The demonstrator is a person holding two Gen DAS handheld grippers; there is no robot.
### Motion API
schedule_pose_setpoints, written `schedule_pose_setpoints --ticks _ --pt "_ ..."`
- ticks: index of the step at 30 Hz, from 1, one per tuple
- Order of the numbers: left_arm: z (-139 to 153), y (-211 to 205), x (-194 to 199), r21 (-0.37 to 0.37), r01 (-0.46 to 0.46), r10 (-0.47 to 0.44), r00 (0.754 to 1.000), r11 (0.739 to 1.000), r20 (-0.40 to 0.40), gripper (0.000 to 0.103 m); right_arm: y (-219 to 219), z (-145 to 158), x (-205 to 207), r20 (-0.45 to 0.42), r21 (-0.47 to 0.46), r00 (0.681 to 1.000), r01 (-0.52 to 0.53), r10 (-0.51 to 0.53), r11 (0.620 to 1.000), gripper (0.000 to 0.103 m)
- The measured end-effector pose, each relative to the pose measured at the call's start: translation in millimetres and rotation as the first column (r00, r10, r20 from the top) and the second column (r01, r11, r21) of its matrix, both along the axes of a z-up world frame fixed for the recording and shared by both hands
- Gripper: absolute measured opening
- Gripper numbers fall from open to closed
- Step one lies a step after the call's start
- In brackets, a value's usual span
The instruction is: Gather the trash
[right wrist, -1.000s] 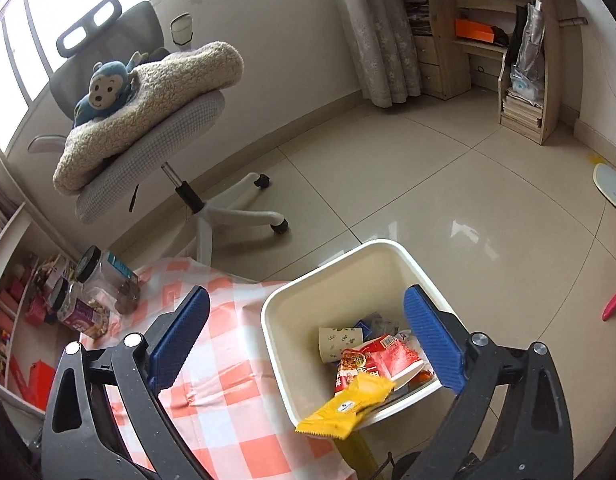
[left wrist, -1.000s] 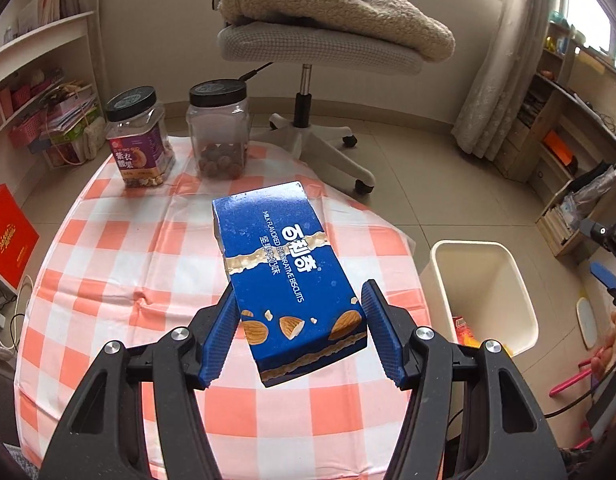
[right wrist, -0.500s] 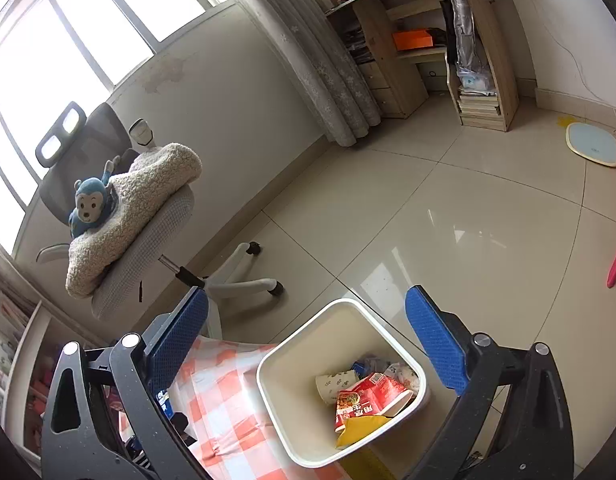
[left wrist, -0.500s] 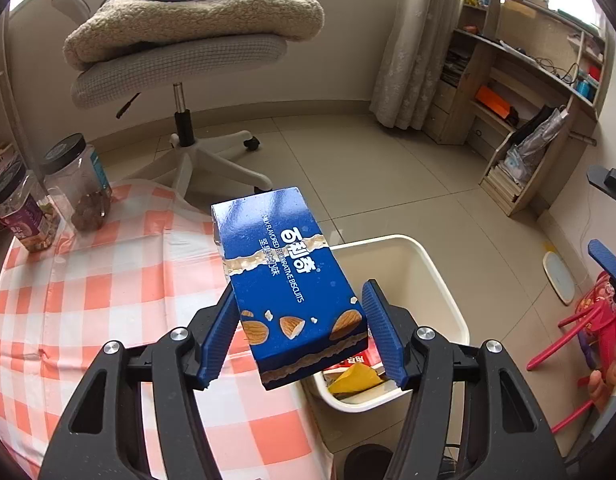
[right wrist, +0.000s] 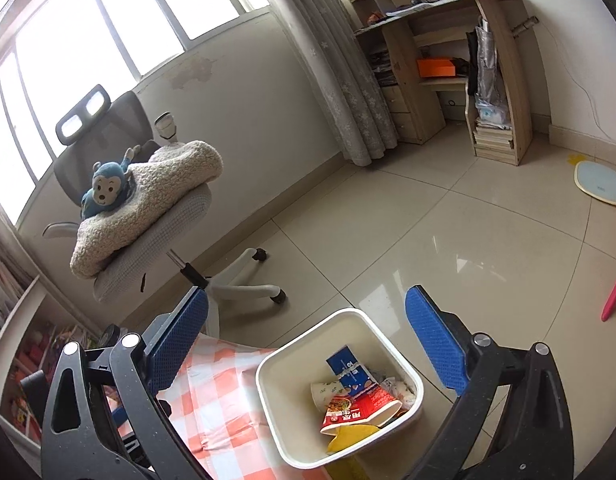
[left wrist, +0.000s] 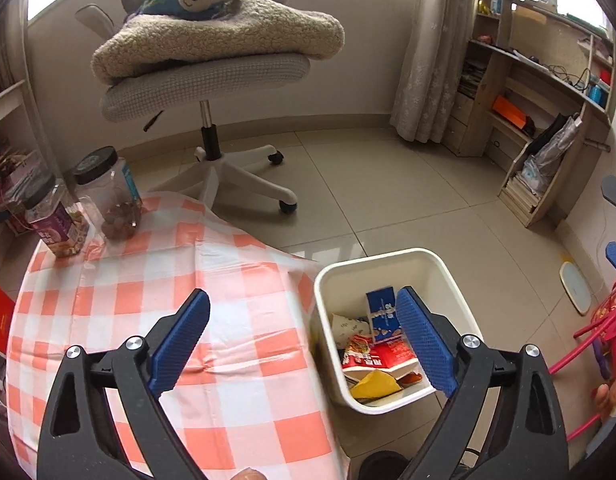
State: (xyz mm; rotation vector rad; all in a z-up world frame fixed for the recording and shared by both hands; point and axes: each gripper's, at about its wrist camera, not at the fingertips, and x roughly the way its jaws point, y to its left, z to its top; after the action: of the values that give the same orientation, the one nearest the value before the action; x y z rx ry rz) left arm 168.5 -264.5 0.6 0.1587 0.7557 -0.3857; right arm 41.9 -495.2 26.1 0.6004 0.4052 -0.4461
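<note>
We are noting that the left gripper (left wrist: 302,338), clamped on the blue biscuit box (left wrist: 382,314) half a second ago, is now standing with its jaws spread wide and holding nothing, while the box is lying inside the white bin (left wrist: 388,258) at about two o'clock from the gripper, resting on the red wrapper (left wrist: 378,358) and yellow packet (left wrist: 374,384). The right gripper (right wrist: 306,346) is likewise hanging open and empty above the bin. We are judging this item collected; the checked tablecloth (left wrist: 148,280) is showing only two jars (left wrist: 108,196) at ten o'clock, so little trash appears left.
</note>
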Motion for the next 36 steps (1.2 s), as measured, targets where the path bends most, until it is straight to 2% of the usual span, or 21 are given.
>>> schedule_pose_setpoints --ticks 2,4,7,9,10,13,15,18,21,25,27,32,36 --pt "14 27 -12 0.012 -0.071 0.069 0.992 0.997 0.102 0.096 31 7 4 0.004 -0.083 0.999 -0.049 0.05 0.995 0.096" --pt "27 53 -25 0.016 -0.137 0.131 0.972 0.99 0.198 0.096 62 13 5 0.006 -0.167 0.997 -0.081 0.083 0.983 0.096" --pt "43 92 -49 0.004 -0.249 0.234 0.914 0.968 0.331 0.096 105 18 3 0.035 -0.24 0.992 -0.109 0.121 0.965 0.096" --pt "48 119 -61 -0.035 -0.302 0.292 0.88 0.953 0.375 0.096 127 17 6 0.033 -0.246 0.986 -0.149 0.162 0.958 0.096" --pt "48 131 -63 -0.043 -0.317 0.31 0.876 0.947 0.37 0.096 137 14 10 0.014 -0.237 0.982 -0.177 0.186 0.955 0.096" --pt "39 164 -62 -0.062 -0.347 0.349 0.888 0.936 0.301 0.096 166 2 25 -0.054 -0.206 0.96 -0.28 0.275 0.938 0.096" --pt "33 180 -59 -0.058 -0.369 0.371 0.89 0.928 0.266 0.096 187 -6 33 -0.09 -0.217 0.949 -0.316 0.304 0.924 0.096" --pt "34 195 -60 -0.048 -0.377 0.375 0.886 0.925 0.274 0.096 214 -13 43 -0.125 -0.252 0.934 -0.355 0.333 0.9 0.096" --pt "32 204 -60 -0.031 -0.394 0.386 0.877 0.919 0.287 0.096 232 -16 50 -0.131 -0.263 0.924 -0.383 0.36 0.886 0.096" --pt "24 221 -54 -0.03 -0.421 0.416 0.88 0.907 0.231 0.096 252 -17 60 -0.128 -0.273 0.916 -0.402 0.381 0.874 0.096" --pt "23 228 -53 -0.026 -0.434 0.428 0.875 0.9 0.227 0.096 260 -19 64 -0.137 -0.276 0.909 -0.417 0.394 0.866 0.096" --pt "23 242 -51 -0.033 -0.463 0.457 0.86 0.886 0.224 0.096 274 -21 71 -0.148 -0.292 0.9 -0.436 0.41 0.851 0.096" --pt "22 247 -49 -0.036 -0.465 0.462 0.862 0.884 0.21 0.096 279 -21 74 -0.152 -0.294 0.895 -0.446 0.419 0.845 0.096"
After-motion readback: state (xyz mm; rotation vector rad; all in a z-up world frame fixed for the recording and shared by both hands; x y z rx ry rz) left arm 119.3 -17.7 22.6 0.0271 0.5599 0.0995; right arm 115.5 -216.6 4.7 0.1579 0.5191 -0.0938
